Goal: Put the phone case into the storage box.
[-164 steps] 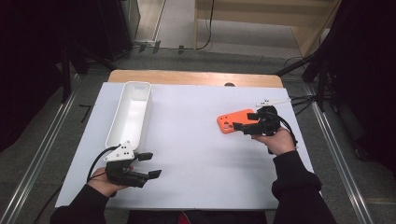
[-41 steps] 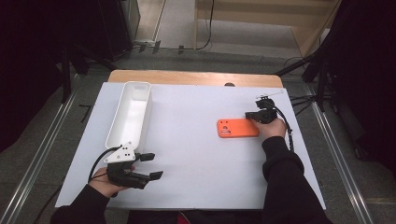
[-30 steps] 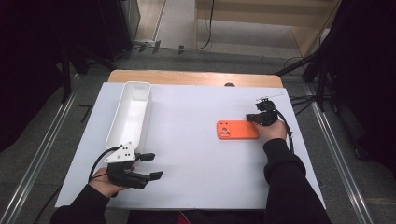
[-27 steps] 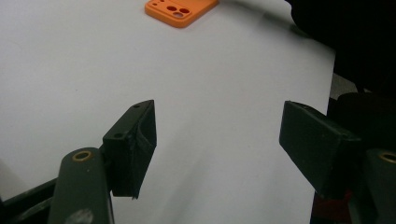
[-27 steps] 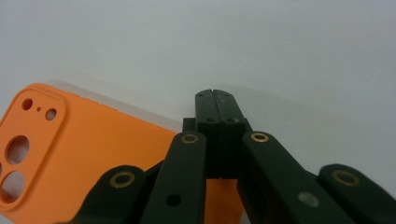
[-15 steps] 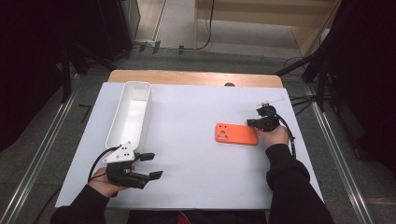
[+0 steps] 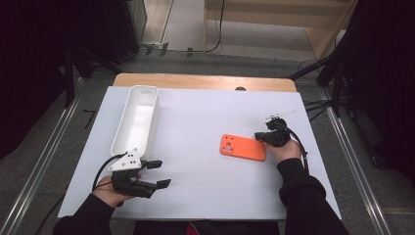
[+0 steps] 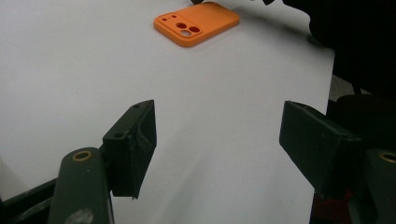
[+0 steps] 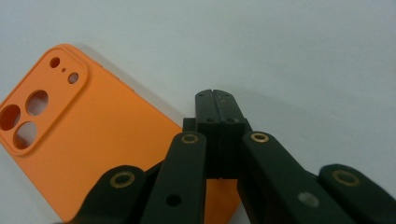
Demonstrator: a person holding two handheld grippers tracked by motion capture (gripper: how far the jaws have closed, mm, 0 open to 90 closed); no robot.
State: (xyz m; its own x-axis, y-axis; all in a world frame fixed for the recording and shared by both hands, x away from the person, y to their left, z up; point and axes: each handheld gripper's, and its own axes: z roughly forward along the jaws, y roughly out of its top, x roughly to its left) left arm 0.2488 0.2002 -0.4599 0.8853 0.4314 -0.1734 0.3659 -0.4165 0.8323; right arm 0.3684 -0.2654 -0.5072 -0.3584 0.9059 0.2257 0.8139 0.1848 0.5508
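Note:
An orange phone case point(image 7: 243, 147) lies flat on the white table cover, camera cut-outs toward the left. My right gripper point(image 7: 260, 137) is at its right end, jaws pressed together with nothing between them. In the right gripper view the shut tips point(image 9: 215, 100) sit over the case's point(image 9: 93, 140) edge; whether they touch it I cannot tell. My left gripper point(image 7: 159, 175) rests open near the front left of the table, apart from everything. In the left gripper view its jaws point(image 8: 217, 130) stand wide over bare cover, the case point(image 8: 196, 22) far ahead.
A long white tray point(image 7: 121, 137) stands lengthwise at the left, its near end just beyond my left gripper. The white cover point(image 7: 195, 122) leaves a wooden strip point(image 7: 205, 81) showing at the far edge. Dark stands and cables flank the table on the floor.
The orange case has slid toward the near edge and turned slightly. My right gripper, still shut, came nearer along with it. The left gripper has stayed put.

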